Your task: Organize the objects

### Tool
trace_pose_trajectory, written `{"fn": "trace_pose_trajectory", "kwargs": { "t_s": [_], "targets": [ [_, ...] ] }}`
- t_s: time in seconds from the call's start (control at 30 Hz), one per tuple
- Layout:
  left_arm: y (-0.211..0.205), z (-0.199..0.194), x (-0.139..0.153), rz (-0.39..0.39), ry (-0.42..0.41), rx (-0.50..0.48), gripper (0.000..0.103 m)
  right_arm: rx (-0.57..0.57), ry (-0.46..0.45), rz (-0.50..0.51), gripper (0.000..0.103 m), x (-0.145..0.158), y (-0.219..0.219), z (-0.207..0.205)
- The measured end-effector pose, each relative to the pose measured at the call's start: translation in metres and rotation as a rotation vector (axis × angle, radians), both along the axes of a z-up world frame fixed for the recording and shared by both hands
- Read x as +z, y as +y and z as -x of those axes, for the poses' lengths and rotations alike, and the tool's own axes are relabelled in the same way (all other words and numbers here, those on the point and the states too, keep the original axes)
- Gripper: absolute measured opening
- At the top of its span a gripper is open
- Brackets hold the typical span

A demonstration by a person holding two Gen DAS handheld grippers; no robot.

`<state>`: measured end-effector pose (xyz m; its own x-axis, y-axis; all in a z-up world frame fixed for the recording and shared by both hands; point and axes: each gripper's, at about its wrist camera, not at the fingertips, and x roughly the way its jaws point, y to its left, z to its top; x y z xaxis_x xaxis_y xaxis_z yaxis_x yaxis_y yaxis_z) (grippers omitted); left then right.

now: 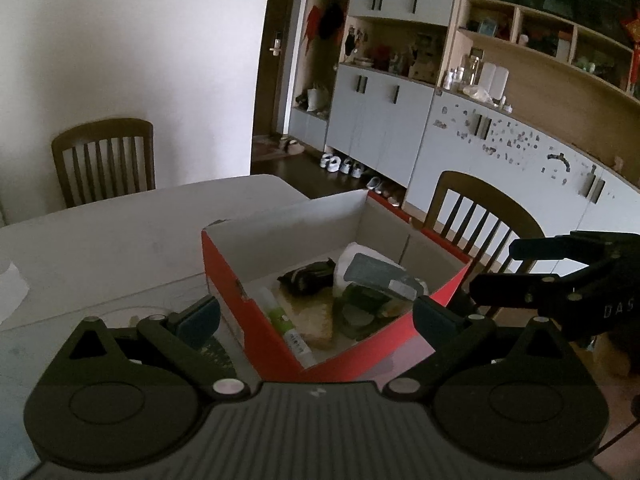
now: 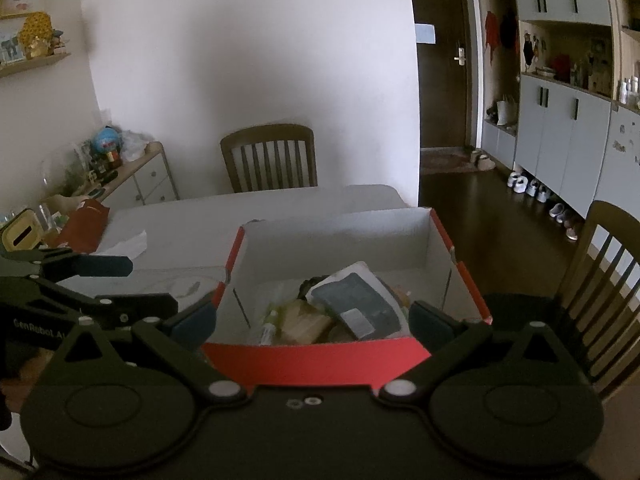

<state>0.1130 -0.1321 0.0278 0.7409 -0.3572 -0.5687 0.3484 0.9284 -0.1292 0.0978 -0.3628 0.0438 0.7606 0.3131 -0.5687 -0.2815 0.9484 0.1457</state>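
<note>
Left wrist view looks down over the left gripper [image 1: 316, 320], whose 2 jaws stand spread wide with nothing between the pads; they hang over the near corner of the red box [image 1: 352, 356], not touching anything I can see. From the right wrist view, the right gripper [image 2: 312, 322] also stands wide apart and empty, straddling the box's near red wall.

My guess is that an item has just gone in and both hands are free, so this is the pause between one drop and the next pick. I can see no loose item on the table [image 1: 120, 224] that clearly needs fetching; the next move calls for finding one, or for lining the claws up on the box itself.

The box sits at the table's near right corner, lid off, white inside. Its contents lie jumbled: a dark grey packet [image 2: 356, 304] tilted on top, a green tube [image 1: 280, 316] along the left wall, a tan wedge [image 1: 316, 320] and something black [image 1: 308, 276] behind.
</note>
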Motion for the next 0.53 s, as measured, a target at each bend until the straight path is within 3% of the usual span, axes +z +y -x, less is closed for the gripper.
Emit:
{"fn": "trace_pose_trajectory", "kwargs": {
  "t_s": [0.53],
  "targets": [
    [0.0021,0.0010,-0.0062,-0.031,0.012,0.020,0.103,-0.017,0.029,-0.004,0.103,-0.0067,0.0044,-0.0067]
  ]
}}
